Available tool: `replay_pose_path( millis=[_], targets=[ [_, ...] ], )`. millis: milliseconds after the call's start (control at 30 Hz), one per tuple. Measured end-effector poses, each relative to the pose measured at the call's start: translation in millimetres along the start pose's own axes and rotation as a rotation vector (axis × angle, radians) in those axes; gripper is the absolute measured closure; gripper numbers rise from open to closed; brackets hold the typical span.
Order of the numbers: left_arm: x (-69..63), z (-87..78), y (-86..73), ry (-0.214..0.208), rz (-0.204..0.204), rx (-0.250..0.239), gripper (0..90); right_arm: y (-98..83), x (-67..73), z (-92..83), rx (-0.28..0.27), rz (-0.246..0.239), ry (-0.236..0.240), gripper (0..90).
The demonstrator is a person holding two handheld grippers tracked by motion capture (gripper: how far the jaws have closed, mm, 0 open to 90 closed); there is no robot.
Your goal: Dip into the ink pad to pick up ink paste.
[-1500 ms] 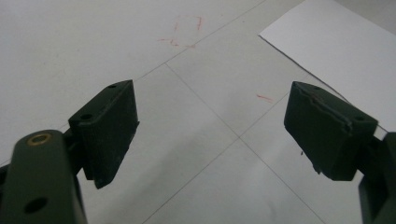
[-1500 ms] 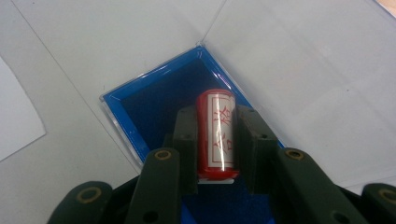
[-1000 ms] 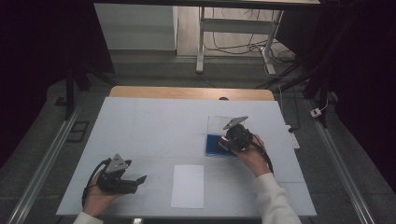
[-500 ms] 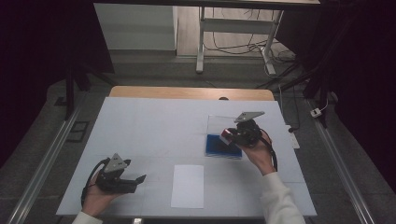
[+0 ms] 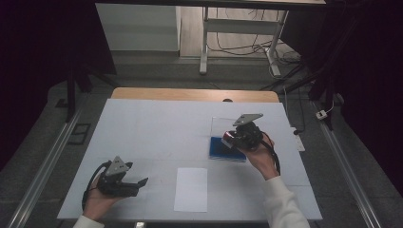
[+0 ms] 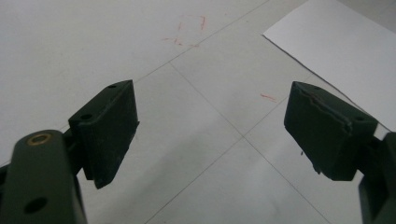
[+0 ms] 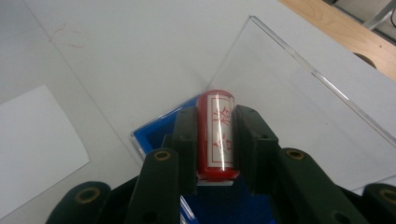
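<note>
Since a second ago the right gripper [image 5: 236, 137] has risen off the blue ink-pad case [image 5: 225, 149] and drawn slightly toward the far side of the table, carrying the red stamp [image 7: 215, 135] with it; the left gripper [image 5: 135, 183] has kept its place.

In the right gripper view the stamp stands between the two black jaws, which are closed tight on its sides, so the printed label faces the camera and the stamp's working end points away from the hand. That hold probably leaves the inked face free for pressing down. Directly beneath the jaws lies the blue case, and just beyond it the clear lid [image 7: 299, 107] leans open and back, out of the way of a straight lift.

The left gripper, in the person's other hand, rests low over the white table [image 5: 157, 128] with its jaws spread wide and nothing between them. It appears to be waiting. Just to its right lies the white sheet of paper [image 5: 191, 189], flat and bare. The sheet sits well apart from the right gripper, toward the person, and seems the likely place for the stamp to be set down.
</note>
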State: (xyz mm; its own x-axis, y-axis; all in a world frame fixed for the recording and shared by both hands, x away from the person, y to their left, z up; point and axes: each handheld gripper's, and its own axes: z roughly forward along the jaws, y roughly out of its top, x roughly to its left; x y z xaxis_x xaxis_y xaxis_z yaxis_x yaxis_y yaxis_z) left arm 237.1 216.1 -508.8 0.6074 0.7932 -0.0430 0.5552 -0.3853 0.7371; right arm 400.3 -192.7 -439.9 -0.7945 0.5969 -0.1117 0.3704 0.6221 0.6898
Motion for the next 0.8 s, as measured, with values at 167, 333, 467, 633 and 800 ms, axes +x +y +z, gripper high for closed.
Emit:
replay_pose_path(
  millis=[167, 333, 467, 633, 800],
  targets=[
    [-0.1, 0.3, -0.2, 0.001, 0.000, 0.003, 18.2, -1.4, -3.4, 3.5, 0.018, 0.015, -0.002, 69.8],
    [0.8, 0.9, -0.8, 0.002, -0.001, 0.008, 18.2, -3.4, -5.3, 8.3, 0.036, 0.018, -0.011, 69.8],
    [1.5, 1.0, -1.3, 0.001, -0.001, 0.010, 18.2, -5.8, -6.0, 14.7, 0.054, 0.020, -0.010, 69.8],
    [1.5, 1.0, -1.6, 0.001, 0.000, 0.012, 18.2, -16.7, -10.6, 32.9, 0.094, 0.029, 0.011, 69.9],
    [1.4, 1.6, -1.7, 0.002, 0.003, 0.014, 18.3, -13.8, -8.7, 33.0, 0.136, 0.011, 0.003, 70.0]
  ],
)
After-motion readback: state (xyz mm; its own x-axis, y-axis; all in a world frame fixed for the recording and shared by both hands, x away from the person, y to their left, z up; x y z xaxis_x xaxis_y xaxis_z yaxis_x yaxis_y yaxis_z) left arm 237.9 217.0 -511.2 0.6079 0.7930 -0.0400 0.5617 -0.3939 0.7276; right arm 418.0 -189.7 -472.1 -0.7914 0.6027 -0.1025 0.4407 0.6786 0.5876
